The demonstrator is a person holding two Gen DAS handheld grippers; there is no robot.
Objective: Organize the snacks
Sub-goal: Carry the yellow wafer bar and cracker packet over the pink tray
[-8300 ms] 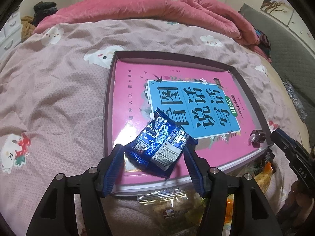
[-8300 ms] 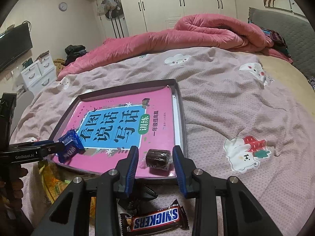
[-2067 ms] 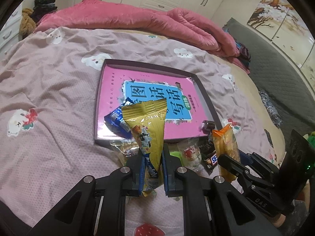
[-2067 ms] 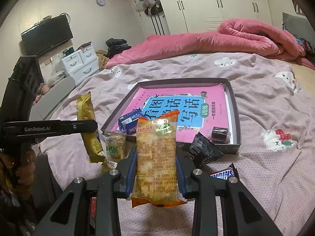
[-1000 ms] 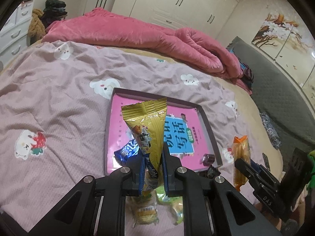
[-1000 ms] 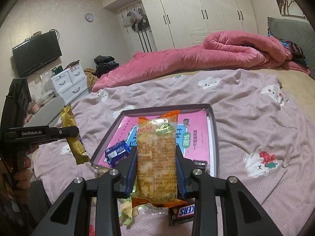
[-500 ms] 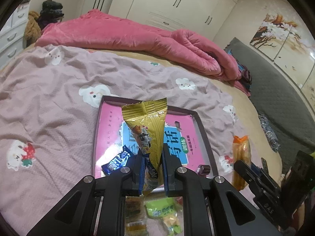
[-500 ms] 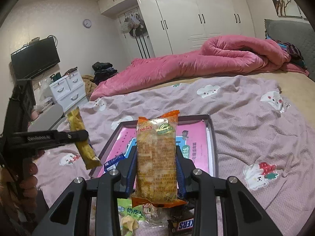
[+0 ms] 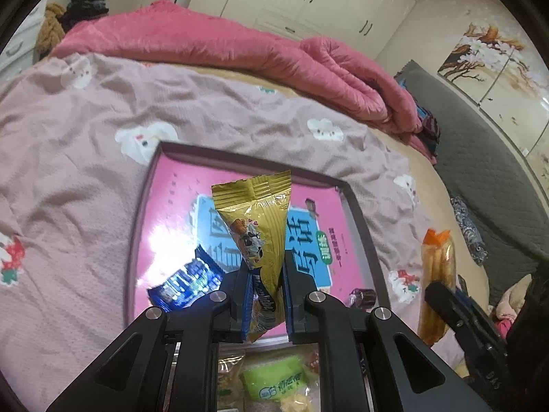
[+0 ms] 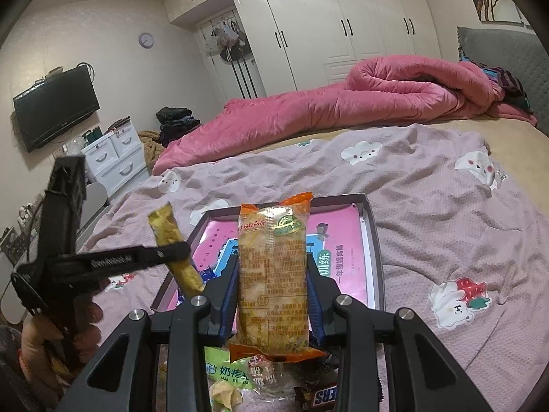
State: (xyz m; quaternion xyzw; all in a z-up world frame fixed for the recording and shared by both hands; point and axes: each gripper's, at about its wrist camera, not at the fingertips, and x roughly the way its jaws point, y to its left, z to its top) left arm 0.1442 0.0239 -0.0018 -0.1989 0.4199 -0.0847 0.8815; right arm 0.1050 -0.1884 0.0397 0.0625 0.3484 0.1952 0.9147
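While both snack packets are carried above the tray (image 9: 360, 226), each is pinched at its lower end so that the printed length stands up clear of the fingers. The gold packet (image 9: 255, 226) sits in the left gripper (image 9: 266, 300), whose blue pads are pressed nearly together on the thin wrapper; it hangs over the near part of the tray, above the pink book (image 9: 171, 213) that lines the tray floor. The orange packet (image 10: 272, 274) is clamped across its width by the right gripper (image 10: 272, 304), so those pads stand further apart, and it is held upright in front of the tray's near edge. This grip likely keeps each packet steady for lowering into the tray. A blue packet (image 9: 185, 283) and a small dark sweet (image 9: 363, 297) already lie in the tray, at opposite near corners. The left wrist view shows both of these and the tray's full outline; the right wrist view hides most of the tray floor behind the orange packet. Only the right wrist view shows the person's hand (image 10: 51, 336) on the left gripper's handle, the chocolate bar (image 10: 322, 396) and a green packet (image 10: 226, 372) waiting on the bedspread (image 10: 446, 240) below.
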